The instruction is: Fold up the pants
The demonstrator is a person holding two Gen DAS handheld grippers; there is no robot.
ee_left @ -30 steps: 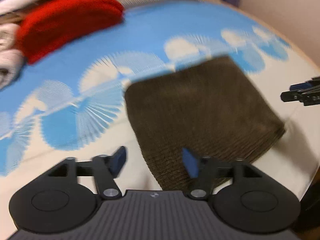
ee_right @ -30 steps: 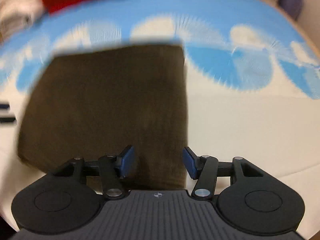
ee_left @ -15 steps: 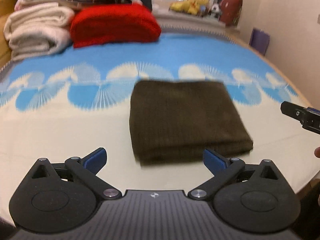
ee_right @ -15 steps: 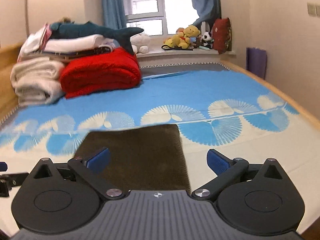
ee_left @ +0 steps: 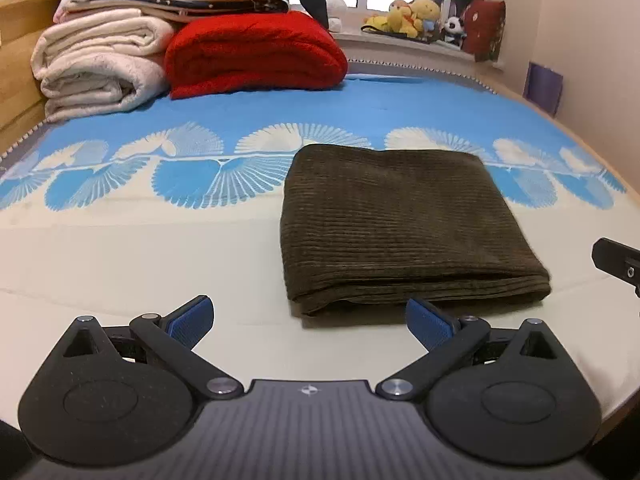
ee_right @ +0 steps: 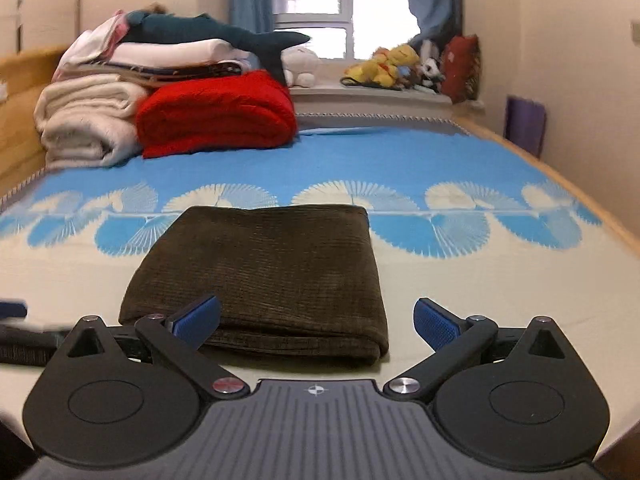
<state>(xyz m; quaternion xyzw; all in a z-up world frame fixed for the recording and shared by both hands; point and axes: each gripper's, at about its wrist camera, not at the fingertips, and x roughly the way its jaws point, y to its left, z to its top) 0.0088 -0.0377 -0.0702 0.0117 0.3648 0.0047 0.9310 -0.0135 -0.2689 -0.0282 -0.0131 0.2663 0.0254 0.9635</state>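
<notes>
The dark brown corduroy pants [ee_left: 400,224] lie folded into a flat rectangle on the bed, also seen in the right wrist view as the pants [ee_right: 264,272]. My left gripper [ee_left: 310,322] stands open just short of the fold's near edge, nothing between its blue pads. My right gripper [ee_right: 318,322] is open too, its left pad over the near edge of the fold, not gripping it. A black tip of the right gripper [ee_left: 618,262] shows at the right edge of the left wrist view. The left gripper [ee_right: 12,320] appears blurred at the left edge of the right wrist view.
The bed cover [ee_left: 120,248] is cream near me and blue with white fans farther back. A red blanket [ee_left: 256,56] and a stack of white bedding [ee_left: 100,60] sit at the back left. Plush toys [ee_right: 384,66] line the windowsill. A wall runs along the right.
Both grippers have opened wide and drawn back from the pants. The views have risen from close on the cloth to show the whole bed, and the blur has cleared.
</notes>
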